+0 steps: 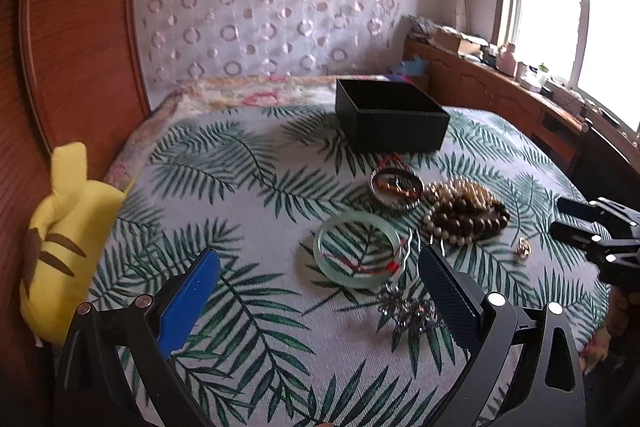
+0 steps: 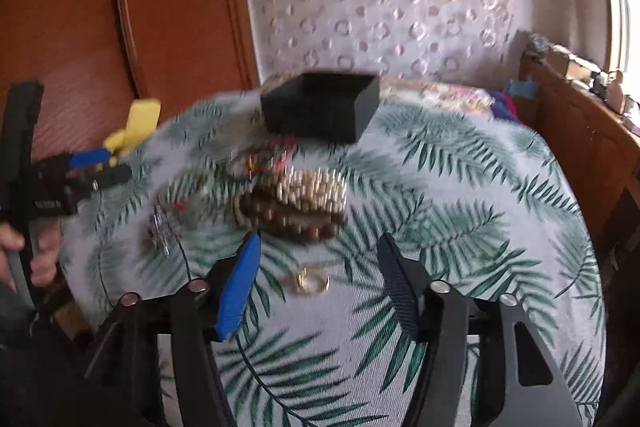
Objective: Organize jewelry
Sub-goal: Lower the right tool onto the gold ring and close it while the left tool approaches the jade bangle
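An open black box (image 1: pixel 390 117) stands on the leaf-print cloth, also in the blurred right wrist view (image 2: pixel 320 107). Near it lie a metal bangle (image 1: pixel 396 189), brown and pearl bead strands (image 1: pixel 466 213), a pale green jade bangle (image 1: pixel 357 253), a dark spiky brooch (image 1: pixel 412 311) and a small gold ring (image 1: pixel 523 248). My left gripper (image 1: pixel 320 267) is open and empty, just before the jade bangle. My right gripper (image 2: pixel 318 247) is open and empty, with the gold ring (image 2: pixel 310 283) lying between its fingers and the beads (image 2: pixel 296 203) beyond.
A yellow plush toy (image 1: pixel 64 243) lies at the cloth's left edge against a wooden headboard (image 1: pixel 76 39). A wooden sideboard with clutter (image 1: pixel 500 79) runs under the window at the right. The right gripper shows at the left view's right edge (image 1: pixel 592 227).
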### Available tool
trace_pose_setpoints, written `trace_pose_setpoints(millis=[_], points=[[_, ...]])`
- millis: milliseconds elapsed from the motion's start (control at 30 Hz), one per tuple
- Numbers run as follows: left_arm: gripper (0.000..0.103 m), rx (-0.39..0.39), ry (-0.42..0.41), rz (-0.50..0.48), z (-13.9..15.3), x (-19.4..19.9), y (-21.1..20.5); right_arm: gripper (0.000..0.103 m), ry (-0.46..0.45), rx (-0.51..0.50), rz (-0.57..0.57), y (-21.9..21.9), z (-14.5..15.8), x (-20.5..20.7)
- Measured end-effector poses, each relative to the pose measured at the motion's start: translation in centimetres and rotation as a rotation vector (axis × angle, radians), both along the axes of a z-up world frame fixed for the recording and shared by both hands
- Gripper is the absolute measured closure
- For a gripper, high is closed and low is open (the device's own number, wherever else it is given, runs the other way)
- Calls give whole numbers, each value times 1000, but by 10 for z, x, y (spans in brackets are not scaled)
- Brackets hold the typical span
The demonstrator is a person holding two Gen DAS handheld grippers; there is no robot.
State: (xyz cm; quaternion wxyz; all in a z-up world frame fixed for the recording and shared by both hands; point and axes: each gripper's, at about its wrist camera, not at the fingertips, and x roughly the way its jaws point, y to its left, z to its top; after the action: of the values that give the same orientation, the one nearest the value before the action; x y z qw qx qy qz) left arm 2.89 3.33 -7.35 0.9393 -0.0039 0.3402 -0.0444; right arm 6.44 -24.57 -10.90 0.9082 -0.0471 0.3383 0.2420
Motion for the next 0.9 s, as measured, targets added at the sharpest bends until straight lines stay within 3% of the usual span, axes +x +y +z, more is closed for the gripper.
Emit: trace_pose_setpoints(millis=[333, 467, 500, 567, 800, 900], points=[[7, -3, 93, -71, -24, 10, -11, 59, 91, -106, 99, 22, -24, 11], [7, -43, 112, -98, -27, 15, -9, 74, 100, -114, 90, 22, -26, 13], [7, -56, 115, -105, -27, 16, -9, 74, 99, -114, 86, 21, -26, 13], [18, -60, 120, -121, -26, 20, -10, 74, 100, -107, 84, 20, -26, 13], [23, -8, 156, -163, -32, 40, -21, 75, 92, -99, 81, 19, -26, 12], [31, -17, 185, -170, -37, 50, -21, 75, 92, -86, 78, 17, -25, 12]])
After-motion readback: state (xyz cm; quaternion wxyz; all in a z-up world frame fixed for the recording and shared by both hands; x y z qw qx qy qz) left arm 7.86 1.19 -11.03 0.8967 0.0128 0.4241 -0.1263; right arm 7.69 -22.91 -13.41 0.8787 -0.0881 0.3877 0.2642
